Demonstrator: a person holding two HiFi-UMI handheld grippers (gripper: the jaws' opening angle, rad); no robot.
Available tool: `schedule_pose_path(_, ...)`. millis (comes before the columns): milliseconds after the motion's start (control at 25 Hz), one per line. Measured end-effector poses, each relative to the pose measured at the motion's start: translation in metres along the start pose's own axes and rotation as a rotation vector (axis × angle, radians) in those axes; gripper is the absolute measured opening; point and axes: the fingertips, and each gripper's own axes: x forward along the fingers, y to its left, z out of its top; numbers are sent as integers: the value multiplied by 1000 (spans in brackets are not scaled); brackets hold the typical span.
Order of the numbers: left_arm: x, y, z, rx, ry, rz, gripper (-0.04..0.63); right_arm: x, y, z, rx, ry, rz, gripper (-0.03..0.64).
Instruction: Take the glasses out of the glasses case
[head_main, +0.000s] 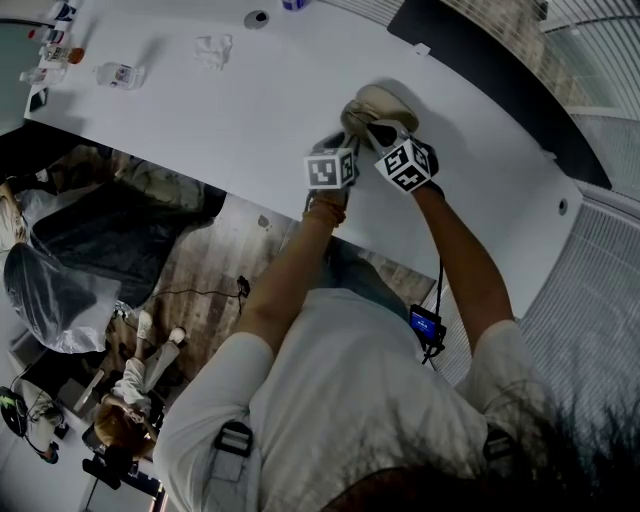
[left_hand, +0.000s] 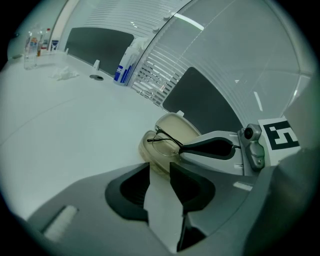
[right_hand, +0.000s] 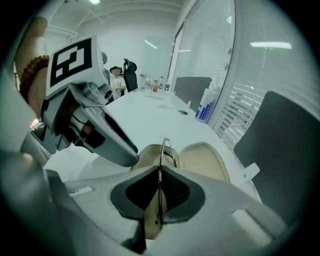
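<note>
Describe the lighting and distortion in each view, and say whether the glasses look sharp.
Head view: dim, even light; the glasses case casts a soft shadow on the white table. Left gripper view: fisheye bend, black corners, glasses sharp. Right gripper view: same bend, glasses edge-on, a thin crisp line.

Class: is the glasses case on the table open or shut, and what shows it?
Open: the glasses case has its lid swung back, and the glasses show in its base, their frame pinched by the right gripper.
</note>
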Motion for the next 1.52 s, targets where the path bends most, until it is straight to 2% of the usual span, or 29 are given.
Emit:
schedule_pose_path(800,-22,-36,23,62,-42,-18,129,-41,-6,12,7,-38,-54,17)
schedule_pose_path(1240,-37,-61,35,87,-80,-34,124,-64,-12,25,-36,-52,-76,17)
schedule_pose_path(1520,-41,-73,38,121,-74,-40,121,-76,-16,25,-28,-64,-98,17)
